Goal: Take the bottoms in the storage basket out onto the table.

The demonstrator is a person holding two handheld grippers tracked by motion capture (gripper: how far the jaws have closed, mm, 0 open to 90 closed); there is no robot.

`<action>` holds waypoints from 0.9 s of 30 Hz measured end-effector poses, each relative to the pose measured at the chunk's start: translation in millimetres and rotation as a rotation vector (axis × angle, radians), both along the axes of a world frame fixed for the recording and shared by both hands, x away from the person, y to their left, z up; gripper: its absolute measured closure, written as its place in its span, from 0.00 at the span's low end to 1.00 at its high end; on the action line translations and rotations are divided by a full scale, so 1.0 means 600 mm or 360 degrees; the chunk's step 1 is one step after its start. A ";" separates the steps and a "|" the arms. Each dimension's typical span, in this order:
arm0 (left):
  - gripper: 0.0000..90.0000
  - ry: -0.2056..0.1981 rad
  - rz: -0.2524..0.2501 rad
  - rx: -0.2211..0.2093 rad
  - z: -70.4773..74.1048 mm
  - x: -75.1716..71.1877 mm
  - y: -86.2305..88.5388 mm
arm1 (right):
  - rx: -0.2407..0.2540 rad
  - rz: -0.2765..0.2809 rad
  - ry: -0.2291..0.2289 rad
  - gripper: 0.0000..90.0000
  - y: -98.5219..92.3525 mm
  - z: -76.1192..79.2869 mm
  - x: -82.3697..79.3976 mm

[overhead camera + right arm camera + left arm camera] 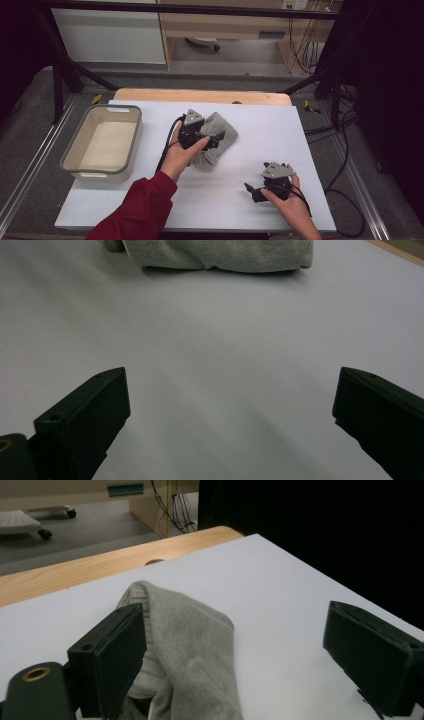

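A crumpled grey cloth [221, 131] lies on the white table sheet [270, 135], a little behind the middle. My left gripper [216, 140] is over the cloth with its jaws spread wide. In the left gripper view the cloth [190, 650] rises in a fold against the left jaw, while the right jaw stands well apart from it; the left gripper [235, 630] is open. My right gripper [252, 193] rests low near the front right, pointing left towards the cloth. In the right gripper view the right gripper [230, 395] is open over bare sheet, and the cloth [215, 255] lies farther off.
A beige bin with a grey rim [75, 145] stands empty at the left edge of the sheet. A strip of wooden tabletop [200, 95] shows behind the sheet. Black frame bars and cables run around the table, and dark curtains hang at the right.
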State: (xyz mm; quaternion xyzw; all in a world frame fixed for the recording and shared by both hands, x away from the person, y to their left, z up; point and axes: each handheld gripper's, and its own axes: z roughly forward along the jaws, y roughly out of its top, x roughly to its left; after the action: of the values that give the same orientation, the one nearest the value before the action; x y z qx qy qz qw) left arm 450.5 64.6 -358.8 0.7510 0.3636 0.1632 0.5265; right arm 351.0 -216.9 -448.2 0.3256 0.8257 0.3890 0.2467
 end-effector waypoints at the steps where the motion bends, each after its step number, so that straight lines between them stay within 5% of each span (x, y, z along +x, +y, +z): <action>1: 0.11 -0.0006 0.0003 -0.0001 0.003 -0.001 0.001 | 0.0000 -0.0001 -0.0001 0.03 0.000 0.000 0.000; 10: 0.10 -0.0004 -0.0036 -0.0015 0.013 -0.029 0.015 | -0.0002 -0.0014 -0.0002 0.03 -0.002 0.000 0.000; 18: 0.09 -0.0058 -0.0078 0.0089 0.014 -0.066 0.032 | -0.0005 -0.0019 -0.0011 0.03 0.000 0.001 0.000; 27: 0.10 -0.0048 -0.0005 0.0019 0.031 -0.077 0.061 | 0.0068 -0.0029 -0.0021 0.03 -0.004 0.007 0.001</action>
State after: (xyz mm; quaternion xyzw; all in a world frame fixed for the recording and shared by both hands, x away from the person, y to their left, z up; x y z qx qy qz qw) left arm 404.5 101.1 -340.5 0.7521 0.3536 0.1758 0.5277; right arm 351.4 -219.4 -444.1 0.3357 0.8126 0.4063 0.2486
